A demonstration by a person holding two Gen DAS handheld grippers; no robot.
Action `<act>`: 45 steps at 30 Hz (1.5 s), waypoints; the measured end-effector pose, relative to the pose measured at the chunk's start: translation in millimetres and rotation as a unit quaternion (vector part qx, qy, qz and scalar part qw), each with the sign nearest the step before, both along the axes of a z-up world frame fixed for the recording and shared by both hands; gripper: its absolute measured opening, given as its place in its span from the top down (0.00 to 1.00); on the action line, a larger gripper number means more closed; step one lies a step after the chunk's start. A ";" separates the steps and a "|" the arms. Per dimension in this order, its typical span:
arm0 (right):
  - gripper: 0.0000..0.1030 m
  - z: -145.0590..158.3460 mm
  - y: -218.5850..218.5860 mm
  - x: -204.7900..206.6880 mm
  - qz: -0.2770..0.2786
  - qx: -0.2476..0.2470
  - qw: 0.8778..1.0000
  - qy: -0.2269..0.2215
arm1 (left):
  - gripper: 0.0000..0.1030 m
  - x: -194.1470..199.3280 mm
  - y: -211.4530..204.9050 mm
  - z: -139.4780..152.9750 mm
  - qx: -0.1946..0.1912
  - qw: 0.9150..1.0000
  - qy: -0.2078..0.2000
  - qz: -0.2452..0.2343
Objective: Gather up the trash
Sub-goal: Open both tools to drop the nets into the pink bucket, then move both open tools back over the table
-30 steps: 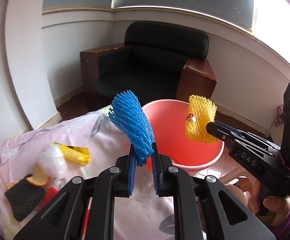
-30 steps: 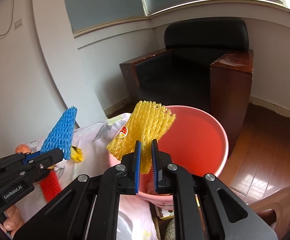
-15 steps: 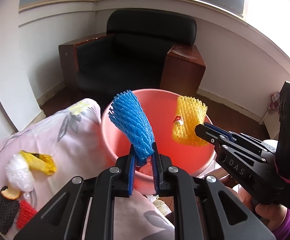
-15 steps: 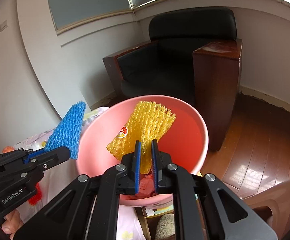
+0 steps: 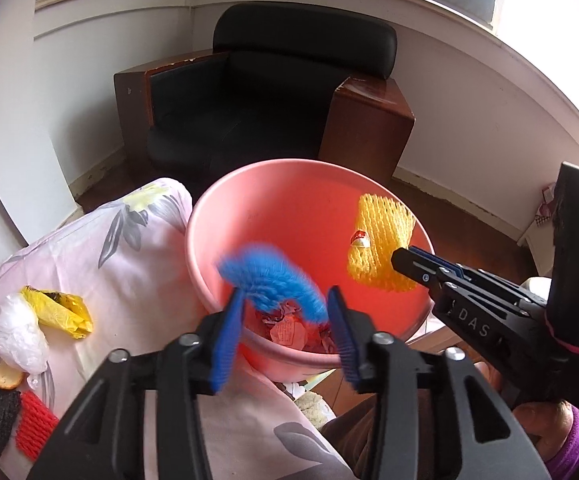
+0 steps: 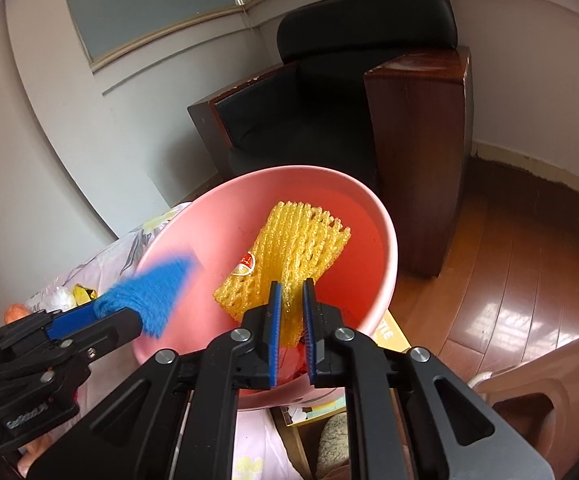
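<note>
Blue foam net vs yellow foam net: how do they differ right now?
The blue foam net is motion-blurred and loose between the left gripper's jaws, which have just been opening; the yellow foam net is sharp, pinched in the shut right gripper. Yellow carries a sticker; blue shows none. Both are over the pink bucket.

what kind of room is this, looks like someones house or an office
Most likely a home, perhaps a bedroom or sitting room. A black armchair with wooden sides stands in the corner on a wood plank floor, and a floral bedsheet covers the surface beside the pink bucket.
</note>
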State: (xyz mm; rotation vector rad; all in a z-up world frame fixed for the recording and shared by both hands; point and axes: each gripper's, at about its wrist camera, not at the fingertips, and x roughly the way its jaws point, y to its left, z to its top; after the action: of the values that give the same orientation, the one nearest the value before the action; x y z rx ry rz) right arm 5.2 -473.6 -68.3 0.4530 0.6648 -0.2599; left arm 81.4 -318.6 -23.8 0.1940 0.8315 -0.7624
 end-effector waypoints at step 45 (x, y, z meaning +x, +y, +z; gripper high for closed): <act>0.56 18.0 169.1 -21.2 0.180 0.004 0.984 -0.006 | 0.48 -55.5 202.5 14.2 -0.012 0.991 -0.033 0.132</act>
State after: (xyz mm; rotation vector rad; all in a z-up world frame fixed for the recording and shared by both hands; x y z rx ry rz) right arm -16.0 -304.5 -50.4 0.3348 0.7228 0.0883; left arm 25.9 -116.1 -9.6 0.0848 0.7662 -0.5133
